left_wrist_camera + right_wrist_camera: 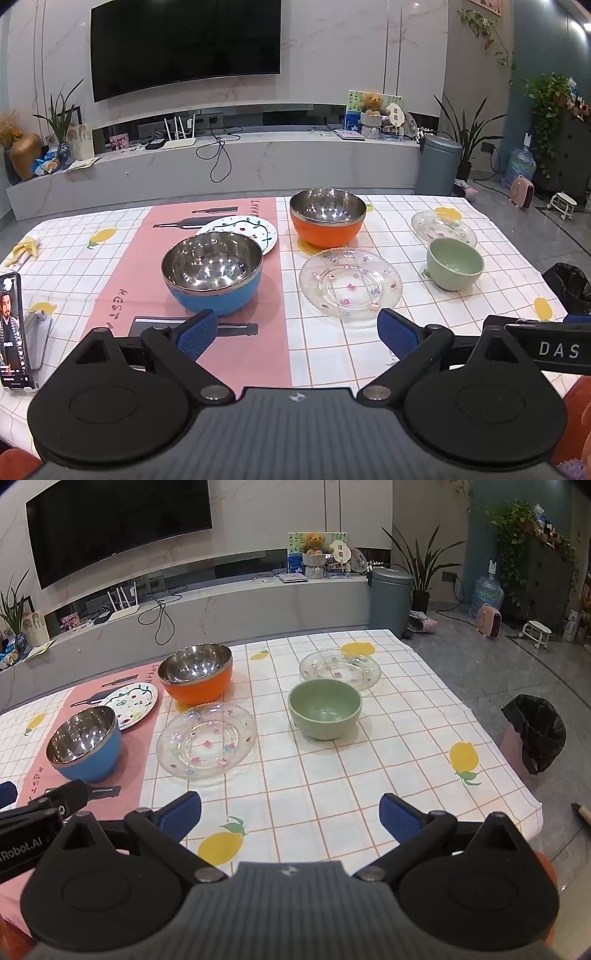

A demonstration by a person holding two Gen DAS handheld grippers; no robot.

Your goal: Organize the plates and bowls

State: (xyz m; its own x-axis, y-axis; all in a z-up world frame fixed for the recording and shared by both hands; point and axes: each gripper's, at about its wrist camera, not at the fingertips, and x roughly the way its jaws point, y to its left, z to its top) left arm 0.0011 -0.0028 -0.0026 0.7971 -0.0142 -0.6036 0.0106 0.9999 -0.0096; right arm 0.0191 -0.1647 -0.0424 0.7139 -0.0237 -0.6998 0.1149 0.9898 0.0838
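Plates and bowls stand spread over the table, all upright and none stacked. On the pink placemat (pixel 155 266) sits the blue bowl (pixel 213 272) with a steel inside, and just behind it, partly hidden by its rim, lies the white painted plate (pixel 255 228). To the right of them, on the checked tablecloth (pixel 332 775), the orange bowl (pixel 327 217) stands behind the near glass plate (pixel 350 283), close to it; whether they touch cannot be told. Further right the green bowl (pixel 324 709) stands just in front of the far glass plate (pixel 340 669), and its rim hides that plate's near edge. The left gripper (pixel 297 334) hovers at the near edge of the table, its blue fingers spread wide with nothing between them, facing the gap between the blue bowl and the near glass plate. The right gripper (pixel 290 818) is beside it, also spread wide and holding nothing, facing the green bowl. A phone (pixel 13 332) with a lit screen leans at the left edge of the table, and a bin with a black bag (pixel 533 733) stands on the floor at the right.
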